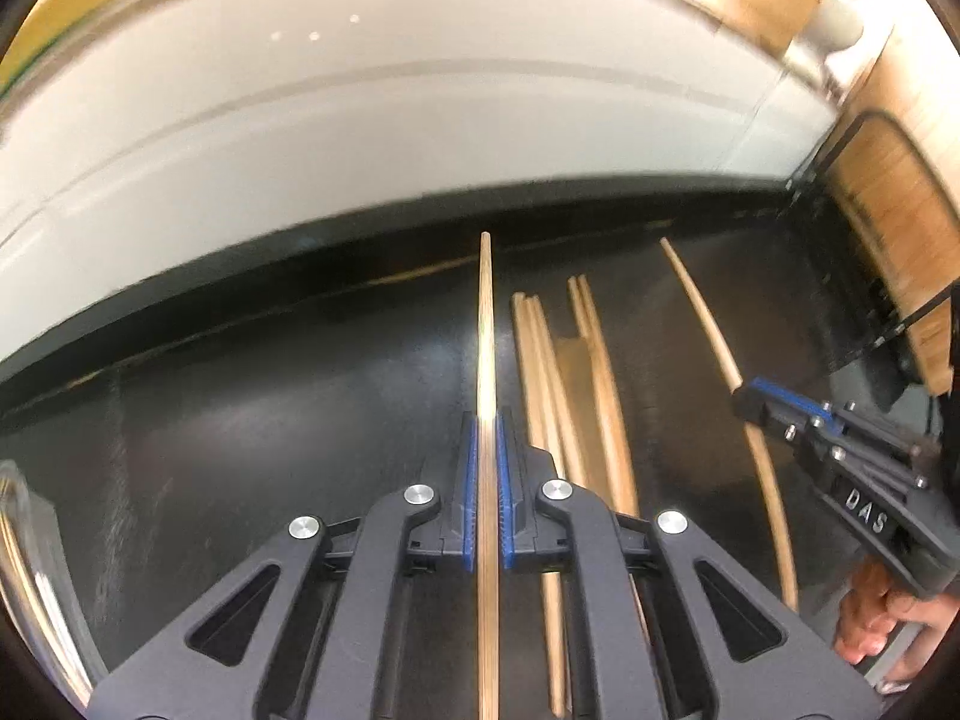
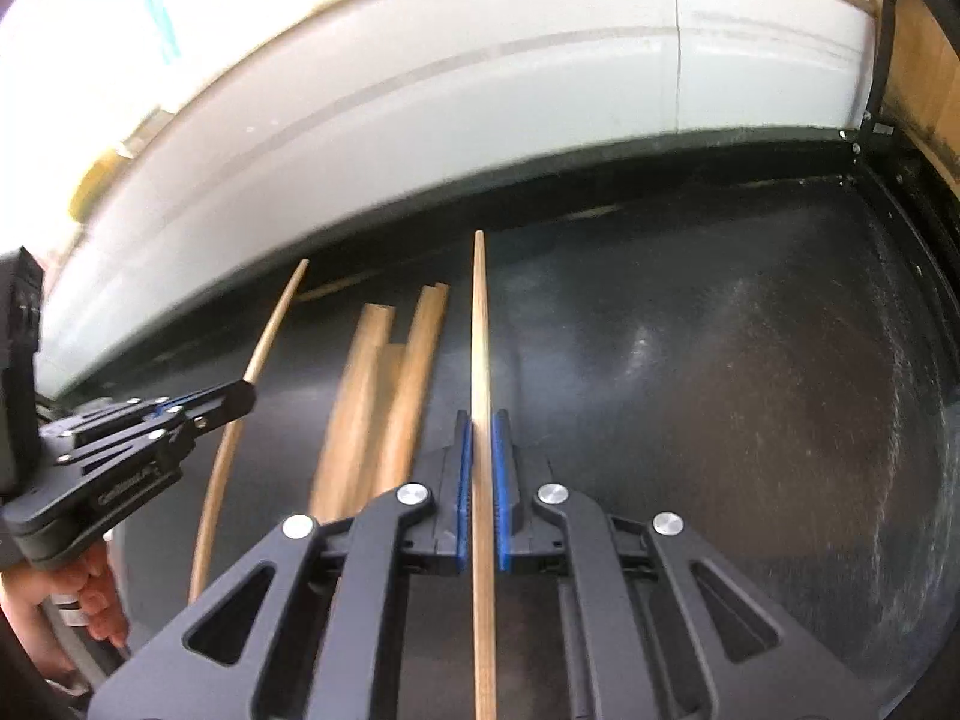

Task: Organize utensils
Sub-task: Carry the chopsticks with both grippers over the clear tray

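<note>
My left gripper (image 1: 486, 420) is shut on a wooden chopstick (image 1: 486, 324) that runs forward between its blue pads over the black table. My right gripper (image 2: 478, 420) is shut on another wooden chopstick (image 2: 479, 312) the same way. Several loose chopsticks (image 1: 564, 372) lie side by side on the table between the two grippers; they also show in the right wrist view (image 2: 384, 384). The right gripper (image 1: 750, 399) appears at the right of the left wrist view with its chopstick (image 1: 699, 306). The left gripper (image 2: 249, 390) appears at the left of the right wrist view with its chopstick (image 2: 273, 324).
The black table (image 2: 720, 360) ends at a white wall (image 1: 360, 150) behind. A wooden panel (image 1: 888, 204) and a black frame stand at the right. A clear glass container rim (image 1: 24, 570) shows at the far left of the left wrist view.
</note>
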Demonstrator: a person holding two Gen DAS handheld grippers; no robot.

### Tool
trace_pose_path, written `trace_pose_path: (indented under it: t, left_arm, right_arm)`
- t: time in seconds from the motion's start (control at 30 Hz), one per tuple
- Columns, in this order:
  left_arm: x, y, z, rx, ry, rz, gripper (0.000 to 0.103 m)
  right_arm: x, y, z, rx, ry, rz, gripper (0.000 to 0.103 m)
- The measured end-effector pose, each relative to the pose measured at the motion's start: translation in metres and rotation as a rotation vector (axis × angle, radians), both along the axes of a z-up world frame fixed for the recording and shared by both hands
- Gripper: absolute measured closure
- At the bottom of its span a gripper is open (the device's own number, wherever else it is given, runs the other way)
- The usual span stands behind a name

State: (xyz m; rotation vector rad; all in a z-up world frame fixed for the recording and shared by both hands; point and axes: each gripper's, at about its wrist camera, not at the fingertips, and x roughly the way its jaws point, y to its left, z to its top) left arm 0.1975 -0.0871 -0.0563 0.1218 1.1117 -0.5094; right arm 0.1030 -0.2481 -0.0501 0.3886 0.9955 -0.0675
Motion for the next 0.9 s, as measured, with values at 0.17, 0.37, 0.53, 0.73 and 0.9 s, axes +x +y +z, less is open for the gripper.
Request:
trace_pose_path:
  t: [0.17,0.37,0.53,0.73,0.9]
  left_arm:
    - [-0.033,0.022,0.026,0.038,-0.041,0.03,0.098]
    - [-0.069,0.051,0.045,0.21,-0.115,0.089,0.098]
    - [-0.093,0.095,0.056,0.258,-0.154,0.162,0.098]
    - [-0.098,0.152,0.076,0.222,-0.201,0.199,0.098]
    - [-0.092,0.22,0.086,0.156,-0.194,0.192,0.097]
  right_arm:
    - [-0.019,0.023,0.016,0.029,-0.038,0.047,0.096]
    - [-0.038,0.056,0.012,0.042,-0.028,0.111,0.096]
    - [-0.037,0.094,0.016,0.051,-0.028,0.179,0.096]
    - [-0.035,0.173,0.034,0.054,-0.053,0.256,0.096]
    - [-0.027,0.245,0.052,0.05,-0.081,0.271,0.096]
